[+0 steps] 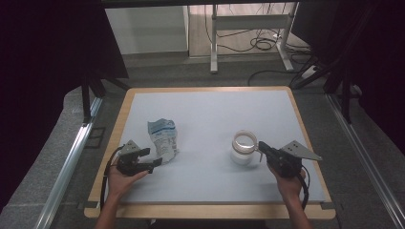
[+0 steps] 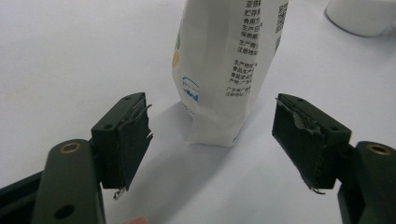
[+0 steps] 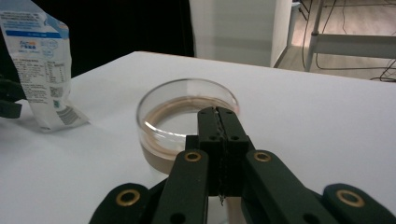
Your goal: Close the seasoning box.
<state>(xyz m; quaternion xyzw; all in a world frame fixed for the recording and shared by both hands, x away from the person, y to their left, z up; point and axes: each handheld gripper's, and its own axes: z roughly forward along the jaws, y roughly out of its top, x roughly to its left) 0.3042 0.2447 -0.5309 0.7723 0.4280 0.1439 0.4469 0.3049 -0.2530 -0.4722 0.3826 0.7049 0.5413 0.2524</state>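
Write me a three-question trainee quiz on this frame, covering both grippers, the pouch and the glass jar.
1. True or false: the left gripper is clamped on the white pouch.
2. How do the right gripper's jaws stand: A wide apart, B pressed together, C hidden?
3. Which thing stands nearest the right gripper on the table?

Key
1. False: its jaws are spread, with the pouch's lower end between and just beyond them, untouched.
2. B.
3. The glass jar, open at the top; the jaw tips sit at its near rim, and whether they pinch it cannot be told.
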